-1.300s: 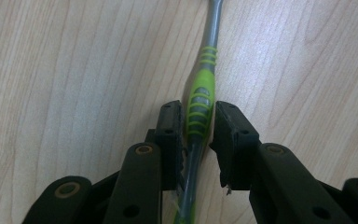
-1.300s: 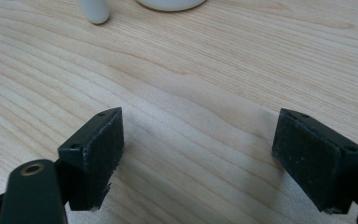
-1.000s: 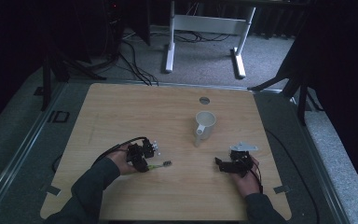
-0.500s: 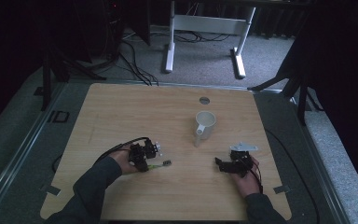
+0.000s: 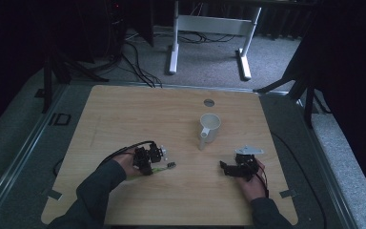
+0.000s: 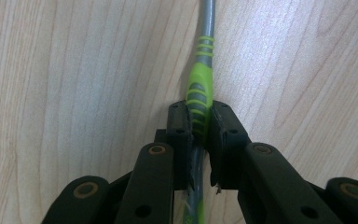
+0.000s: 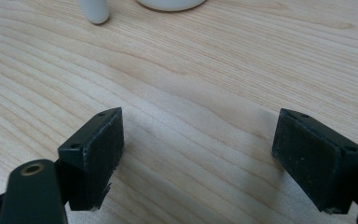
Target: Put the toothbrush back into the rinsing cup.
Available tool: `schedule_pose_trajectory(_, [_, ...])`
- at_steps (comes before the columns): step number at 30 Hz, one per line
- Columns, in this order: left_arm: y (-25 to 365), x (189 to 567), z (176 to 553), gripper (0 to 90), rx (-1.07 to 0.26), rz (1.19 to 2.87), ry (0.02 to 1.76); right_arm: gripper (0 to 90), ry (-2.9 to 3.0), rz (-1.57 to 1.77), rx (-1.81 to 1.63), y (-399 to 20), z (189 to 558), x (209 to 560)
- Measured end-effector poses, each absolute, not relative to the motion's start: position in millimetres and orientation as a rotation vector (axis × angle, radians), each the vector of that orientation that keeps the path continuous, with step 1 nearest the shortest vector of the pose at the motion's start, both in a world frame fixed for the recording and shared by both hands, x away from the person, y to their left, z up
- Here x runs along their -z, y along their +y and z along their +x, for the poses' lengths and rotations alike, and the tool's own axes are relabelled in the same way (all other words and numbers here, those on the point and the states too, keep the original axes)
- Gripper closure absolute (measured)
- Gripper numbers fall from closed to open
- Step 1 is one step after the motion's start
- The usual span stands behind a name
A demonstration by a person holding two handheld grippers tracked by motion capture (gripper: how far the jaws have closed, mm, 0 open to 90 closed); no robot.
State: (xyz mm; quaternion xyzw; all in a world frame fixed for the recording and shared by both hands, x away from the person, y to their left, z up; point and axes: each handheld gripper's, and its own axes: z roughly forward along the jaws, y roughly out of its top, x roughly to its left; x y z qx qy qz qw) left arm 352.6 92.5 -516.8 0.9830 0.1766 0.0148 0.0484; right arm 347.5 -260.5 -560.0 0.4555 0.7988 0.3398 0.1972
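Note:
My left gripper (image 6: 200, 116) lies low on the wooden table (image 5: 138, 114), shut on the ribbed green and grey handle of a toothbrush (image 6: 199, 86); its jaws have just been closing on it. The handle runs on past the pads, flat on the wood. In the high view the left gripper (image 5: 147, 162) is at the front left, and the toothbrush (image 5: 166, 166) pokes out to its right. My right gripper (image 7: 200, 144) hovers just over the bare wood with its jaws wide open and nothing between them. In the high view that right gripper (image 5: 228, 168) is at the front right.
A white mug (image 5: 209, 125) stands right of the table's middle, its handle toward the front; its base and handle (image 7: 94, 11) sit just beyond the right jaws. A small round grommet (image 5: 209, 102) lies near the far edge. Metal frame legs (image 5: 174, 43) stand on the floor behind.

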Motion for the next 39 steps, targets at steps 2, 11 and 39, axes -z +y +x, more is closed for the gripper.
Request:
schedule_pose_trajectory(2, [92, 517, 353, 80.0, -0.043, 2.995, 0.537, 16.3, 2.237, 1.275, -0.951, -261, 347, 560])
schedule_pose_trajectory(11, [97, 512, 353, 79.9, -0.013, 2.918, 0.568, 16.3, 2.237, 1.275, -0.951, -261, 347, 560])
schedule_pose_trajectory(39, [108, 489, 357, 80.0, -0.029, 2.697, 0.633, 16.3, 2.237, 1.276, -0.951, -260, 347, 560])
